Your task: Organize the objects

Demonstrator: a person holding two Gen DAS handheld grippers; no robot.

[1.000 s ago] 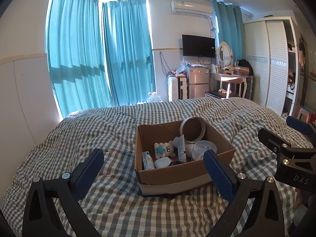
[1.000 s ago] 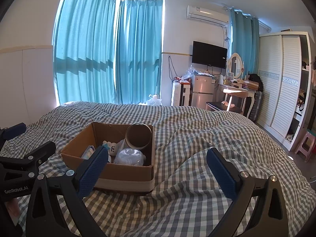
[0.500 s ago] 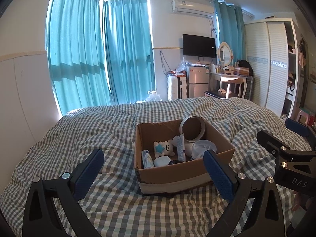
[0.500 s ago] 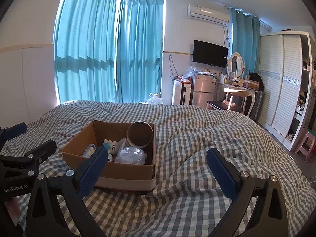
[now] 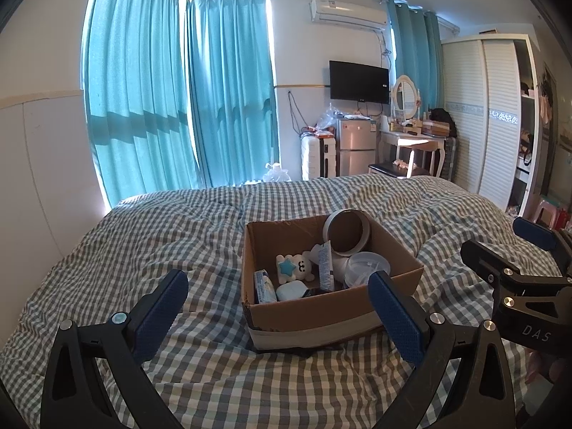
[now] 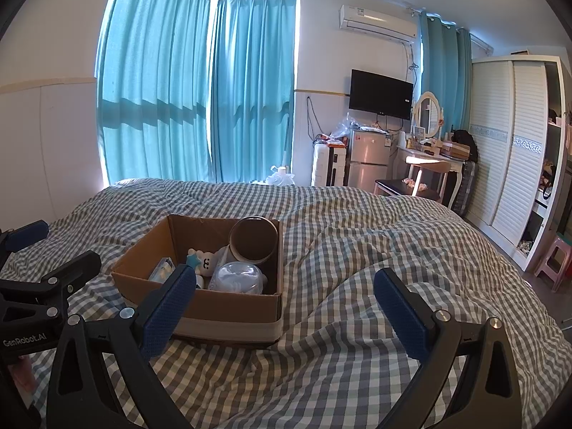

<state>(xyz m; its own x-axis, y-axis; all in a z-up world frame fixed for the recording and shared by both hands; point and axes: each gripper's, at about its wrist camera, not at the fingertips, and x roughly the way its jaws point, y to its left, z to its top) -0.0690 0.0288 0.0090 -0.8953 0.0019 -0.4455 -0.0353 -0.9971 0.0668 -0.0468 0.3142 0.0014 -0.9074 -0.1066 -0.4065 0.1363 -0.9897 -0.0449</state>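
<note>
An open cardboard box (image 5: 314, 316) sits on a grey checked bedspread (image 5: 171, 243); it also shows in the right wrist view (image 6: 228, 309). Inside are a white bear toy with a blue star (image 5: 295, 266), a white tube (image 5: 326, 266), a round open canister (image 5: 346, 230), a clear plastic lid (image 5: 364, 266), a small packet (image 5: 262, 286) and a white case (image 5: 290, 290). My left gripper (image 5: 275, 311) is open and empty, just in front of the box. My right gripper (image 6: 286, 304) is open and empty, to the right of the box.
The bedspread (image 6: 357, 250) is wrinkled, with a fold right of the box. Teal curtains (image 5: 178, 100), a wall television (image 5: 358, 81), a small fridge (image 5: 354, 146), a dressing table (image 5: 411, 139) and a white wardrobe (image 5: 493, 114) stand beyond the bed.
Both grippers have stayed open and almost still; the view has shifted only slightly. Nothing in the box has moved.
</note>
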